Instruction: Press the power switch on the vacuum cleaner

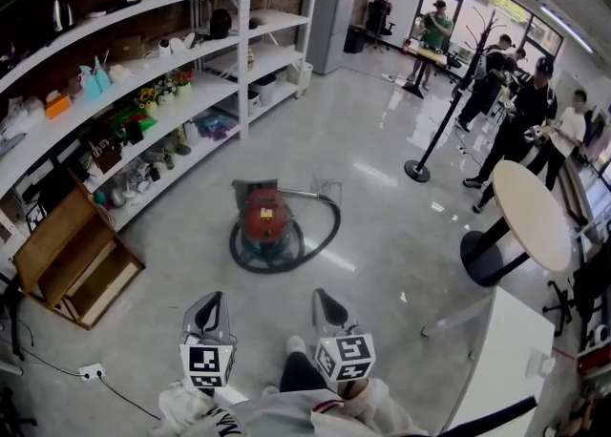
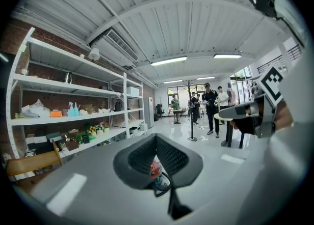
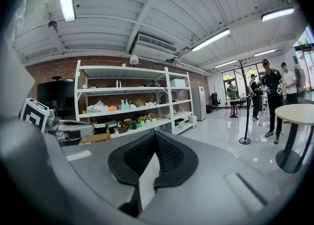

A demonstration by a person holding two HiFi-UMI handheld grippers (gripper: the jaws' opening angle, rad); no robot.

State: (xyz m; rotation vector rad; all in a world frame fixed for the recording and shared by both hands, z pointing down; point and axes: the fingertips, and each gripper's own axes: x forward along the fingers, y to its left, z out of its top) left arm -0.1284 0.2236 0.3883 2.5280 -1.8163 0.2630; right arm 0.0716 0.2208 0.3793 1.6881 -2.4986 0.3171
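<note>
The red canister vacuum cleaner [image 1: 264, 220] sits on the glossy grey floor [image 1: 382, 225] at the centre of the frame, well ahead of both grippers. Its long axis runs up and down the frame, the dark boxy end toward the top, and its black hose [image 1: 329, 225] loops round the right side and near end. The left gripper [image 1: 212, 306] and the right gripper [image 1: 326, 303] hover side by side at the bottom centre, each with jaw tips pressed together on nothing. White metal shelving [image 1: 191, 92] lines the upper left, and a round pale table [image 1: 535, 220] stands at the right.
</note>
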